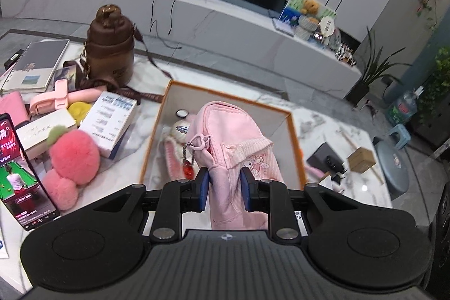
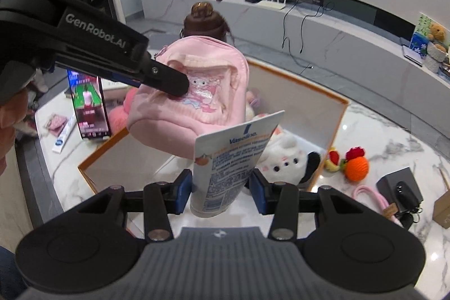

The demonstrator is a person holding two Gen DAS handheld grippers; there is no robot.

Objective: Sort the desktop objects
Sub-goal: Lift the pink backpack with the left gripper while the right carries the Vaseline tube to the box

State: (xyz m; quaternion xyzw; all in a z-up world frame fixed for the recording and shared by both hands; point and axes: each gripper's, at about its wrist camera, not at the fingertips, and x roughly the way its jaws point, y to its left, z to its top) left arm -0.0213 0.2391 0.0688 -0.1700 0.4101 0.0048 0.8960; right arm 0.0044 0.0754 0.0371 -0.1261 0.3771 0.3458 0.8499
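The left gripper (image 1: 224, 182) is pinched nearly closed on a fold of the pink bag (image 1: 239, 142), its blue pads (image 1: 204, 187) pressing the striped fabric from both sides, and the bag hangs above the open box (image 1: 292, 131) with the orange rim. From the right wrist view the same bag (image 2: 194, 92) shows its cartoon front panel, with the left gripper's black finger (image 2: 168, 79) lying across it, and it sits over the box's (image 2: 334, 114) left half. A red charm (image 1: 189, 169) on a bead chain dangles from the bag's zip. The right gripper (image 2: 222, 191) stands partly open around a Vaseline tube (image 2: 230, 159), pads touching its lower body on either side, the tube's flat crimped end pointing up and away over the near edge of the box. Inside the box lies a white plush (image 2: 284, 162) with a black ear, under and to the right of the tube. On the marble table (image 2: 374, 131) right of the box lie an orange knitted fruit (image 2: 356, 166) and a black charger (image 2: 402, 193). Left of the box are a pink pompom (image 1: 73, 156), a white carton (image 1: 109, 123), a propped phone (image 1: 19, 176) showing a snooker video, and farther off a brown bottle (image 1: 111, 47) beside a notebook (image 1: 33, 63).
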